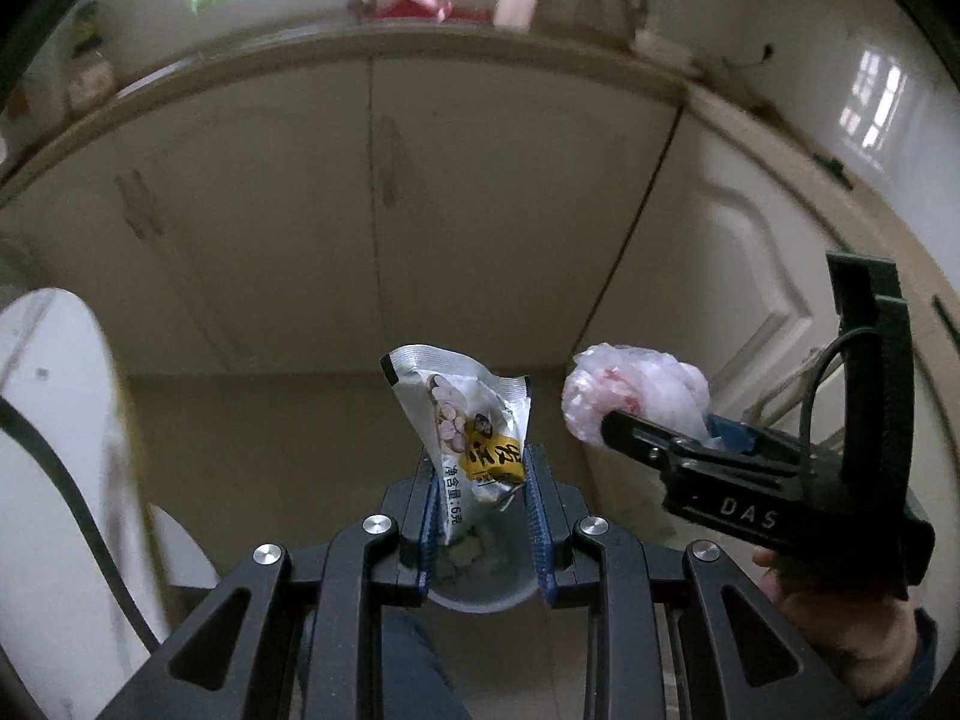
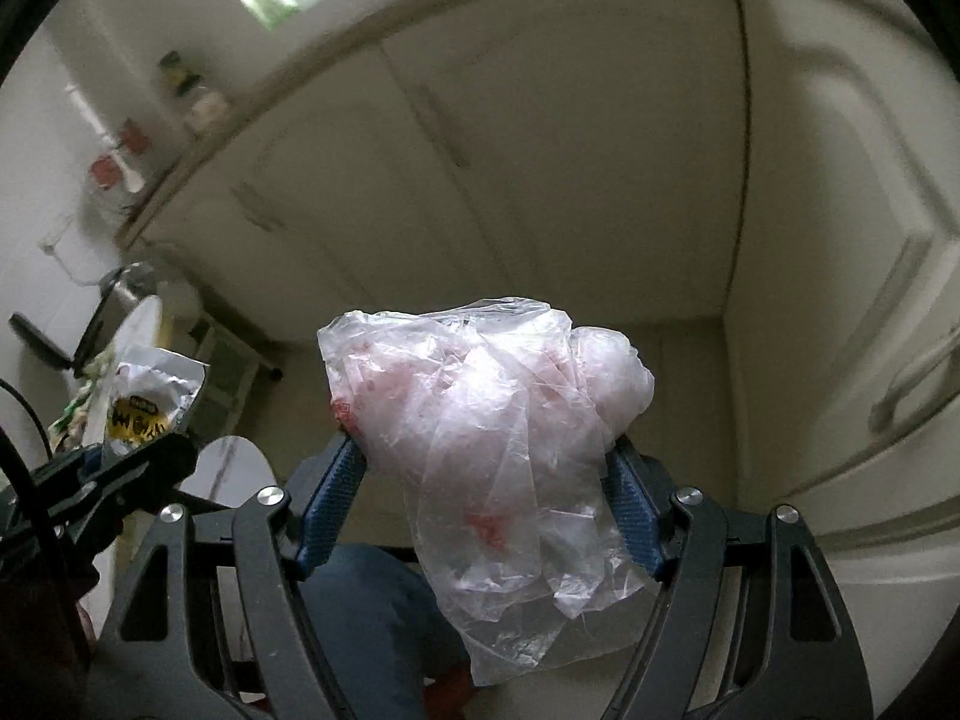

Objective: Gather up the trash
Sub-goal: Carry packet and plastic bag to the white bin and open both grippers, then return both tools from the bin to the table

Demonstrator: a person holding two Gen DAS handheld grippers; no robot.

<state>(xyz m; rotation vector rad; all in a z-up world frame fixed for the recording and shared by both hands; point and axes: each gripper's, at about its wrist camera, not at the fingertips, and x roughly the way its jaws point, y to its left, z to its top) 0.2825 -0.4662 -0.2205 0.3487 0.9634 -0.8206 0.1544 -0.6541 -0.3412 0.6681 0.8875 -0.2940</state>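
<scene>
While both pieces of trash are already gripped, neither has been deposited, so the collecting step appears done and the disposal step remains. At lower centre of the left wrist view, the left tool [image 1: 480, 504] stands nearly pressed together, pinching the lower end of a silver snack wrapper [image 1: 465, 420] that rises upright above its blue pads [image 1: 536, 516]. At centre of the right wrist view, the right tool [image 2: 486, 492] stands spread wide yet clamped on a crumpled clear plastic bag [image 2: 492, 420], which bulges above and hangs below the pads. A grey bin [image 1: 480, 594] shows directly beneath the left tool at lower centre, partly hidden by the fingers; its contents are unclear. Cream cabinet doors [image 1: 480, 210] fill the background, with the counter [image 1: 336, 54] edge arching across the upper frame. A white rounded object [image 1: 54, 450] occupies the left edge. The person's blue-trousered leg [image 2: 372, 618] sits at bottom centre, close to the drop path.
</scene>
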